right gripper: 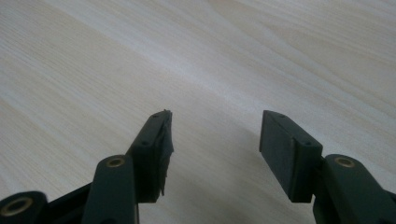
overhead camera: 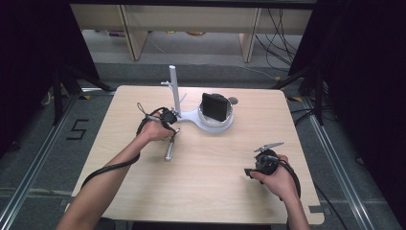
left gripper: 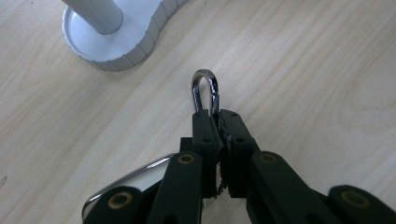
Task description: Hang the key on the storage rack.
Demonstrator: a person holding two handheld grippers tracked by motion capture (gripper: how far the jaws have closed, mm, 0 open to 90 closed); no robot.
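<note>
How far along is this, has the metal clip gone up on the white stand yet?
Not yet. The left gripper is shut on the metal clip, low over the table beside the white stand. Nothing hangs from the stand's peg. The right gripper is open, holding nothing. Lifting and hooking the clip looks left.

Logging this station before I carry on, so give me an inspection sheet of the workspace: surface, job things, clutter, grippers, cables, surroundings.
Surface: light wood table, bare grain around the things.
Job's things: white stand with an upright post and a round base; black boxy object sitting in that base; metal clip and the silver part it belongs to.
Clutter: small round dark item behind the stand, too small to identify.
Grippers: left gripper has jaws shut on the clip; right gripper has jaws open, nothing between them, over bare wood.
Cables: one black cable trails along the left forearm.
Surroundings: grey floor, dark curtains at both sides.
</note>
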